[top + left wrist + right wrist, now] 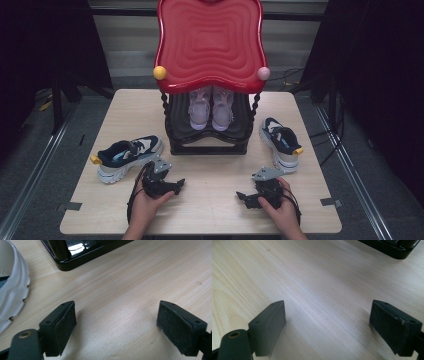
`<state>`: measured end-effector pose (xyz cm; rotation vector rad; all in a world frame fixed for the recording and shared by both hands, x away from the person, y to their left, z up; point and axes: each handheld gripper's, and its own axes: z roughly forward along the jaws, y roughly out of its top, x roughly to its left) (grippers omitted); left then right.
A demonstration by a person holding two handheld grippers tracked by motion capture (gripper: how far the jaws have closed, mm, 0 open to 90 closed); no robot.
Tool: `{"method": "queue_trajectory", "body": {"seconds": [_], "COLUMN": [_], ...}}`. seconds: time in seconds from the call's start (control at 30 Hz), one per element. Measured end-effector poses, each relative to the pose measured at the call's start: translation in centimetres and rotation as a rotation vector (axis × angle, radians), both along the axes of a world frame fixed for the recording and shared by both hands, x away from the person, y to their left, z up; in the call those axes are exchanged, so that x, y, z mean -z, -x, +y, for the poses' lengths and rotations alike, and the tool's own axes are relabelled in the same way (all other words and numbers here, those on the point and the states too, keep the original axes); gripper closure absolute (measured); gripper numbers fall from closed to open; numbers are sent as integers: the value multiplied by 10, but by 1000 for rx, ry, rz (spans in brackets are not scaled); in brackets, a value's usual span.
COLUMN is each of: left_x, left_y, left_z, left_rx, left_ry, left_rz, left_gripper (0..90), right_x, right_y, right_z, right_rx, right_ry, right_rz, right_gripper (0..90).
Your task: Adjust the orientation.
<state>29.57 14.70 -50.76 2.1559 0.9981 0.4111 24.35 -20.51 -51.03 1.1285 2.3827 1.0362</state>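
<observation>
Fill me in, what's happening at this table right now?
A person rests both hands on the wooden table, a set of tongs in each. The left tongs and the right tongs are both open, with bare table between their jaws. A navy and white sneaker lies left of the black shoe rack, its mate to the right. A pink pair already sits on the rack's lower shelf, under the red top. Neither navy sneaker is touched.
</observation>
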Motion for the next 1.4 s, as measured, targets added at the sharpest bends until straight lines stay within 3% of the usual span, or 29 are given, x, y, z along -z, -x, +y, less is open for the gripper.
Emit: {"method": "queue_trajectory", "body": {"seconds": [0.43,0.63,0.83,1.4], "left_x": [-29,-45,-58,-77], "left_y": [3,0,-3,-13], "left_z": [11,17,25,47], "left_rx": [41,63,69,42], "left_ry": [42,30,-8,-6], "left_rz": [-7,-3,-10,-22], "left_gripper": [169,173,180,186], "right_x": [0,0,0,0], "right_y": [0,0,0,0], "right_z": [0,0,0,-1], "right_rx": [-2,-3,-1,-6], "right_ry": [0,-1,2,1], "right_rz": [2,1,1,2], "right_gripper": [130,129,129,130]}}
